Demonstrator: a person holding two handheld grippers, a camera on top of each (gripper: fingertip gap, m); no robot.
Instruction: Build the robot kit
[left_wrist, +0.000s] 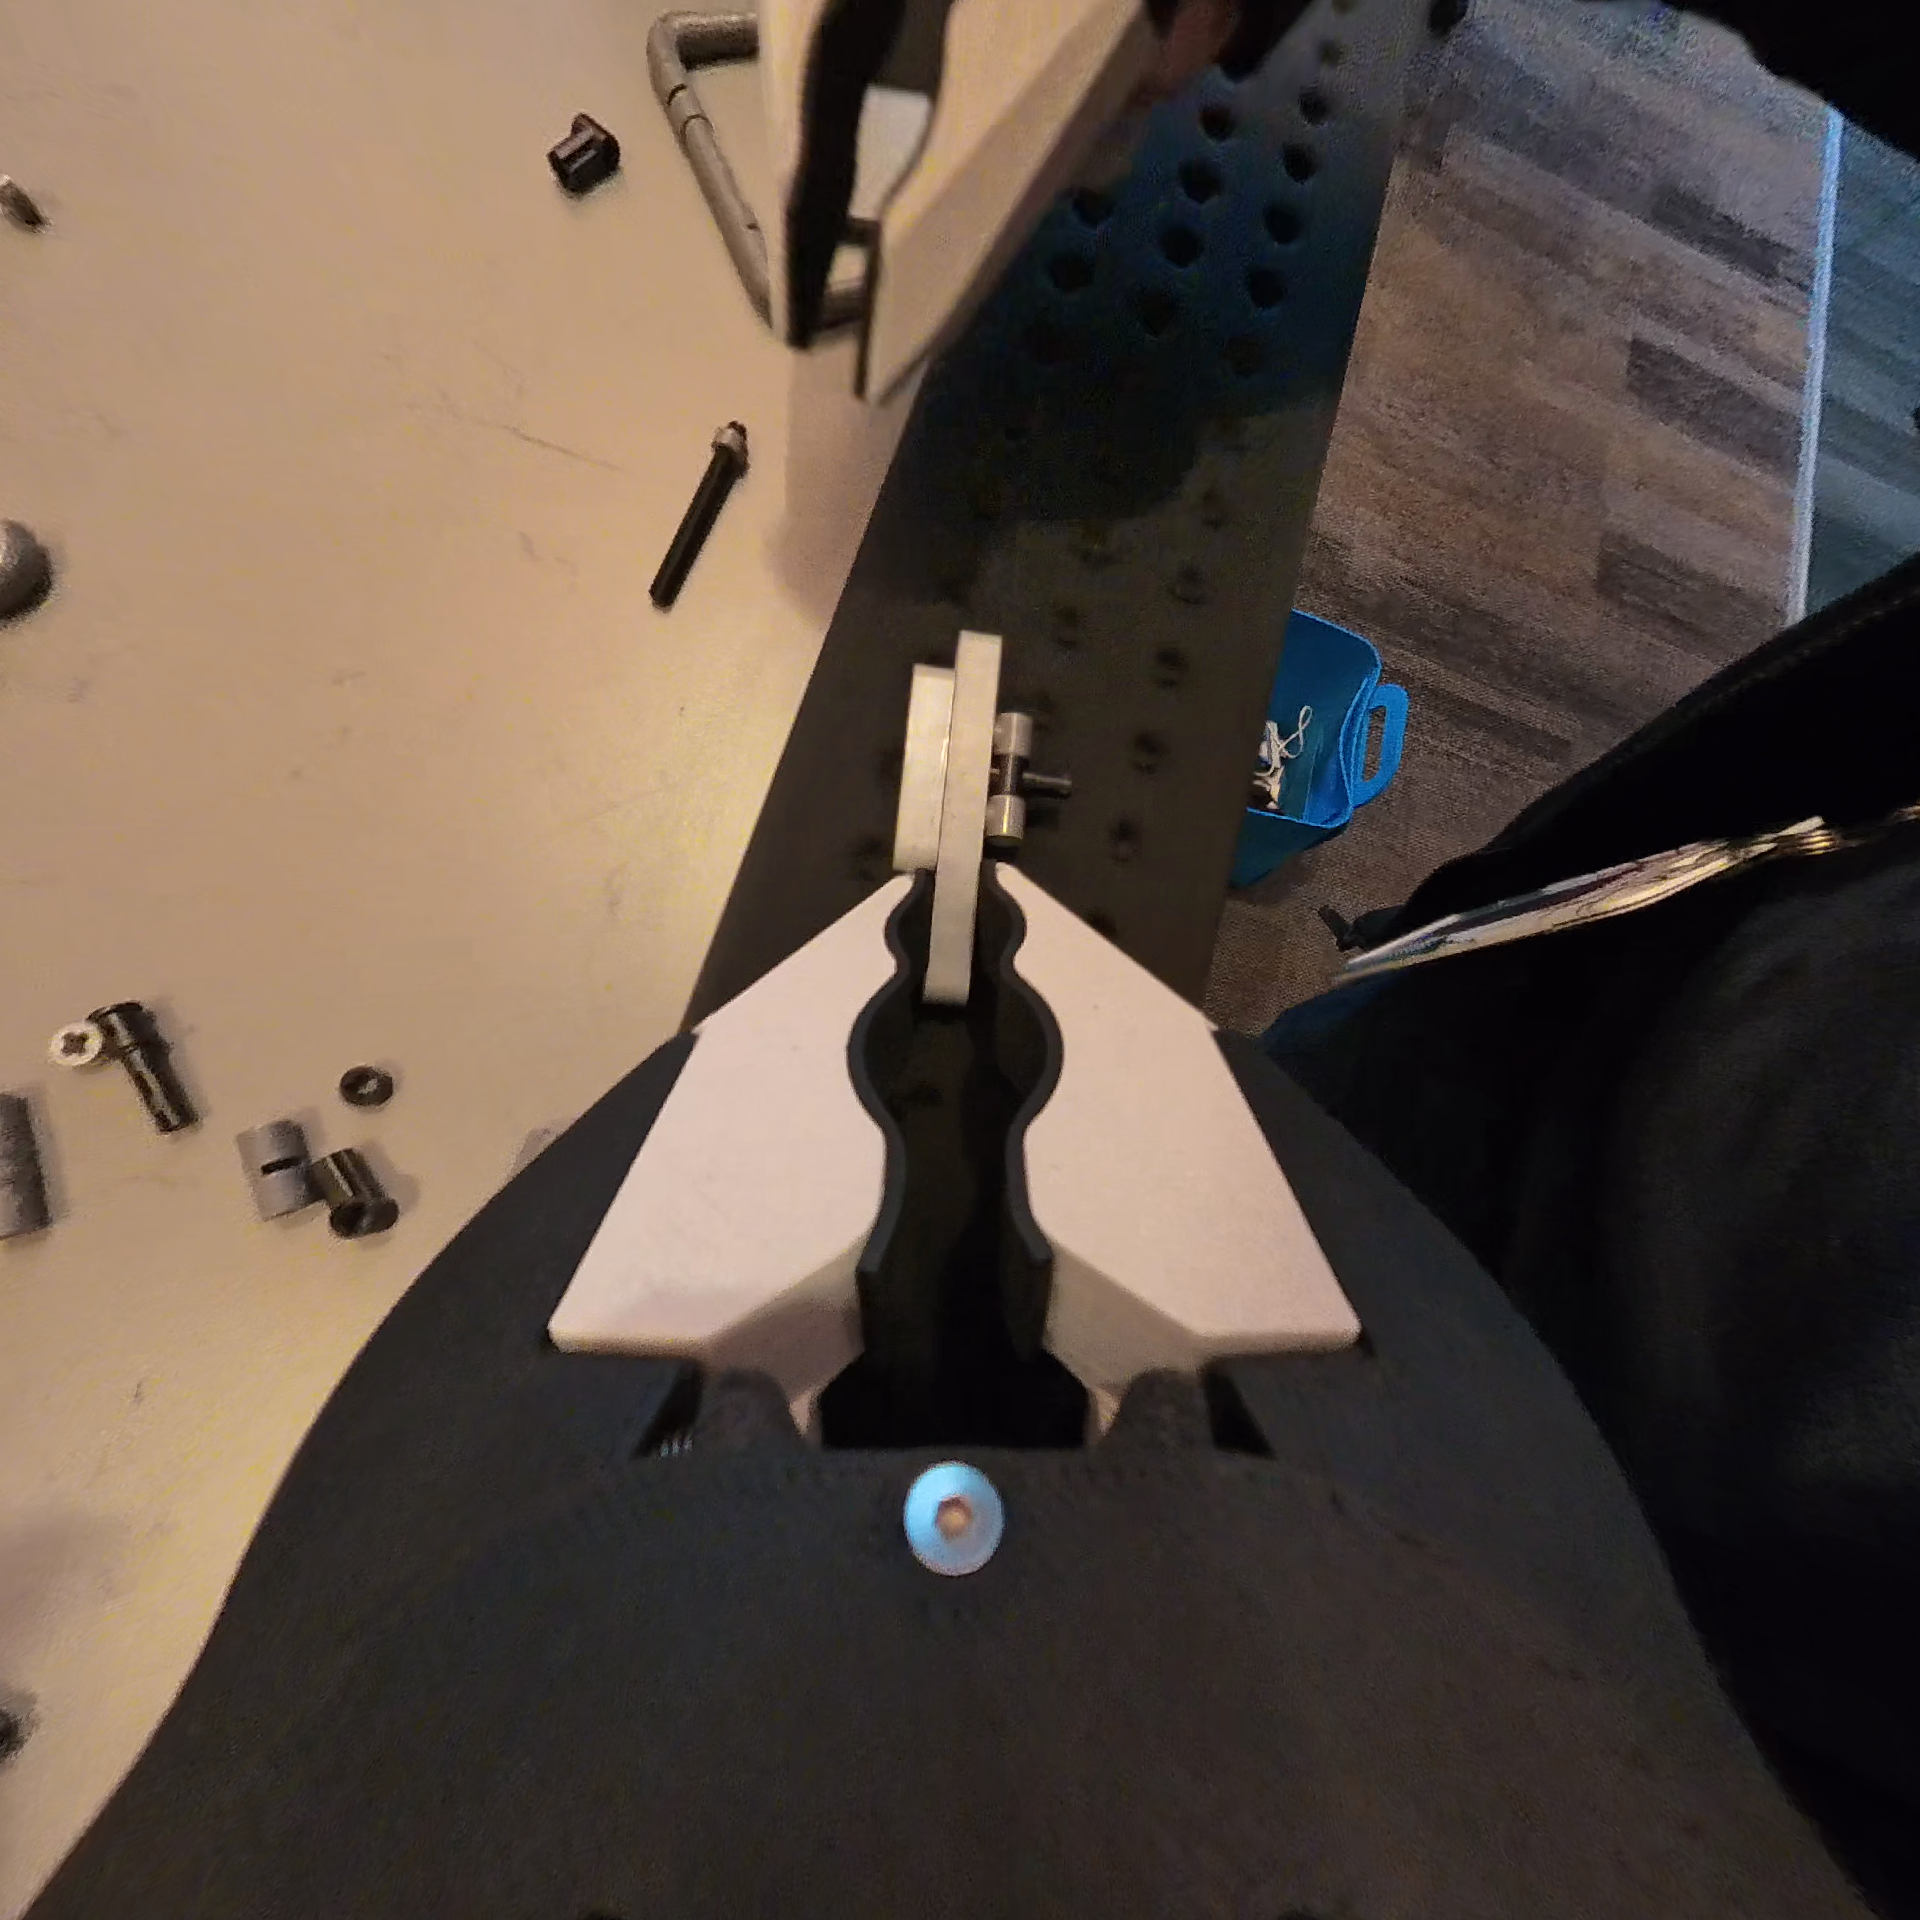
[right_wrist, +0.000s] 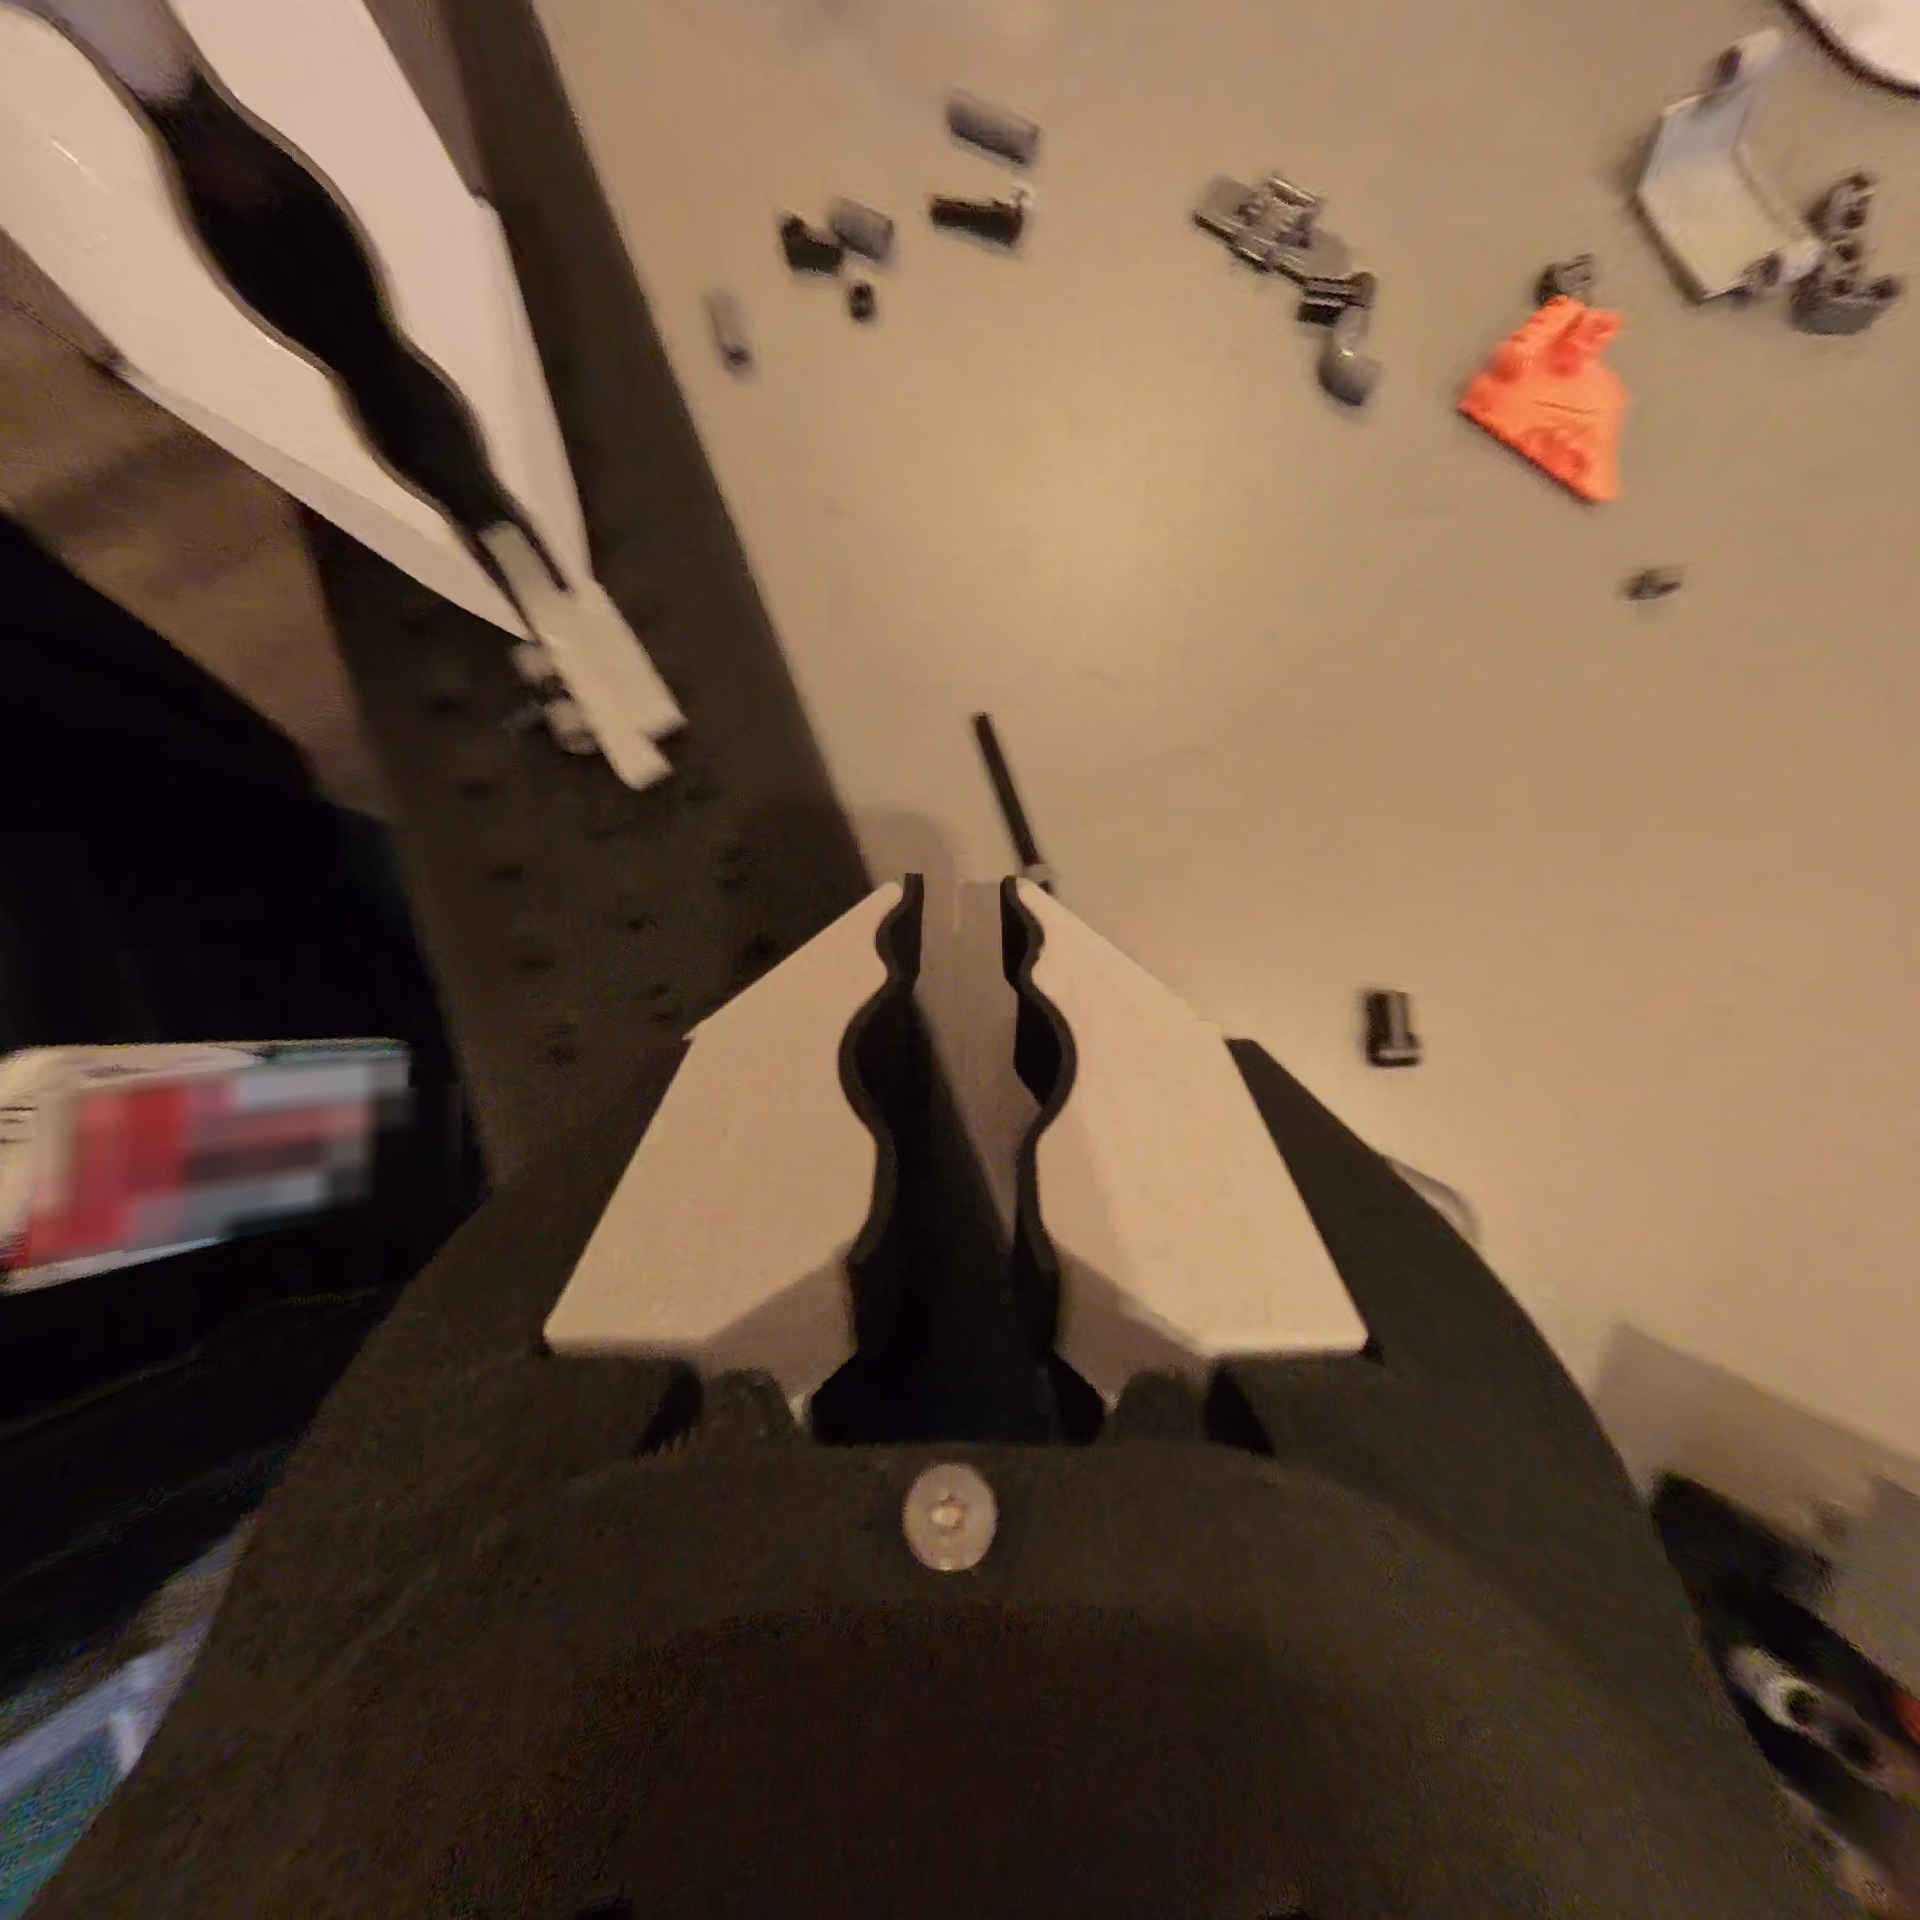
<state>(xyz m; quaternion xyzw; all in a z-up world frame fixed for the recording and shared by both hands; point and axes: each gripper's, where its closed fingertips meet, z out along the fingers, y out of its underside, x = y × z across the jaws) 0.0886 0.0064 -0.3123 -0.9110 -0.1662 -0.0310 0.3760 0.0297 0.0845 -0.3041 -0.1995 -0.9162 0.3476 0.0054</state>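
My left gripper (left_wrist: 951, 883) is shut on a grey metal plate assembly (left_wrist: 961, 769): two flat plates edge-on, with a small cylinder and a black pin on the right side. It holds the assembly above a black perforated board (left_wrist: 1101, 499). The right wrist view shows this gripper at the upper left (right_wrist: 499, 540) with the plates (right_wrist: 613, 686) sticking out. My right gripper (right_wrist: 961, 894) is slightly open and empty, over the beige table (right_wrist: 1195, 675) beside the board's edge (right_wrist: 623, 935). A long black bolt (right_wrist: 1008, 795) lies just beyond its right fingertip. It also shows in the left wrist view (left_wrist: 698, 514).
Small black and grey fittings lie at the table's left (left_wrist: 145, 1060) (left_wrist: 312, 1184). An orange part (right_wrist: 1553, 400), grey brackets (right_wrist: 1283, 234) and a grey housing (right_wrist: 1745, 208) lie at the far right. A blue bin (left_wrist: 1320, 748) stands on the floor. A person's dark clothing (left_wrist: 1662, 1143) is at the right. Spacing between my two grippers at the tips: around 11 cm.
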